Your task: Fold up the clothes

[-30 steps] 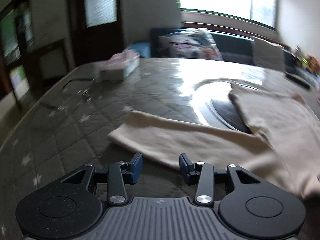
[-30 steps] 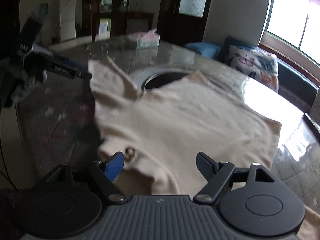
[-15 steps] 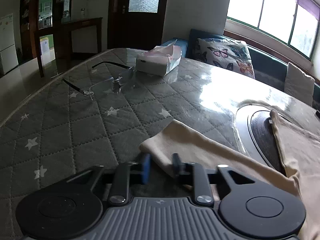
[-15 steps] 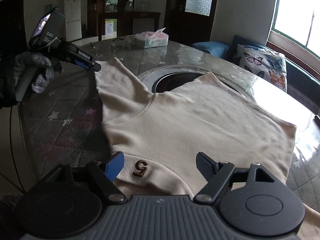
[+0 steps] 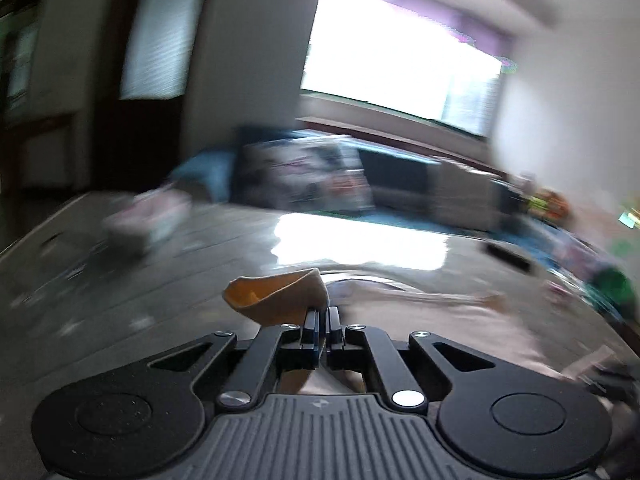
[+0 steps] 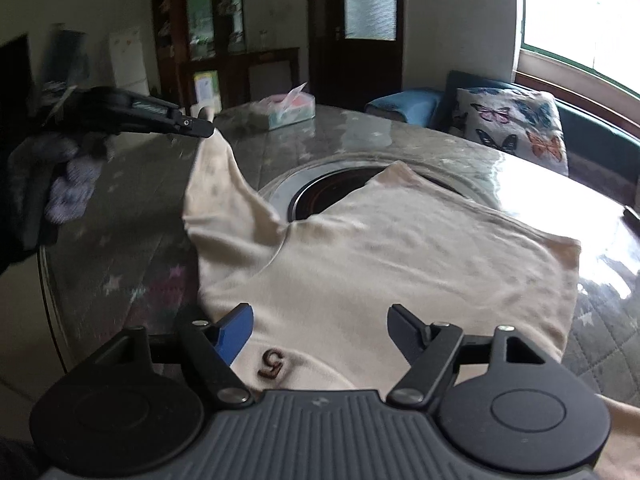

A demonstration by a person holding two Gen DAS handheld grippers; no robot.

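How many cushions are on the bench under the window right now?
2 clearly: a butterfly-print cushion by the window, and a blue cushion beside it, nearer the door. More may sit farther along, out of frame.

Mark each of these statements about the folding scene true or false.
1. The left gripper is shut on the sleeve of the cream shirt. True.
2. The right gripper clamps the hem. False: its jaws are closing, pressing on nothing yet.
3. A tissue box sits on the table. True.
4. The shirt bears a number 8. False: the brown number is a 5.
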